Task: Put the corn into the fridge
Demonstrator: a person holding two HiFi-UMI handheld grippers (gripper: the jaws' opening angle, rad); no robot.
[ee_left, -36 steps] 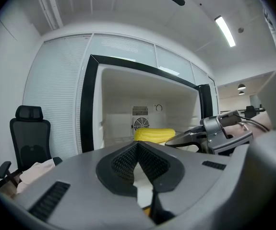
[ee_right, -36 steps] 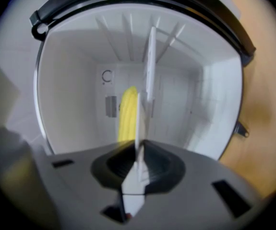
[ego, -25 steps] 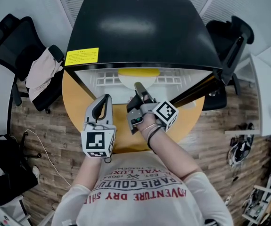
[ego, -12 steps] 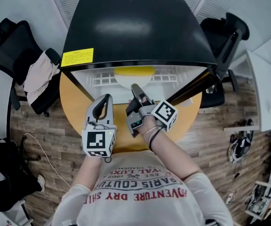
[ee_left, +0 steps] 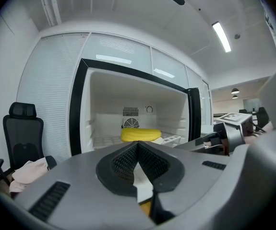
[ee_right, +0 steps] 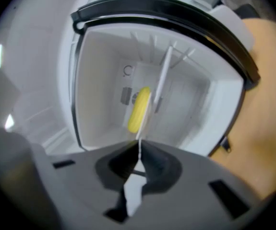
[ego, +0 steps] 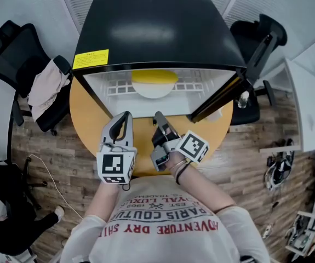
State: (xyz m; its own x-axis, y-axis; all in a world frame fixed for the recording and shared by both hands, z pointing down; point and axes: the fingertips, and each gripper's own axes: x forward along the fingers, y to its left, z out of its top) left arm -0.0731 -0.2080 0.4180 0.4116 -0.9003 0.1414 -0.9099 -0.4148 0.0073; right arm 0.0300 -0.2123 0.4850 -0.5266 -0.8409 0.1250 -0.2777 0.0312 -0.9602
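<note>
Hiding part of corn [ego: 154,78]: fridge top [ego: 157,32]

Open fridge [ego: 157,32] front clear, corn [ego: 154,76] midway inside, door [ego: 223,95] standing out at right.

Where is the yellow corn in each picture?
Head view: corn upper centre, inside the open fridge.
Left gripper view: corn in the middle, lying level, deep inside.
Right gripper view: corn in the middle, looking turned on end.
Shared landmark: the fridge's black frame.
</note>
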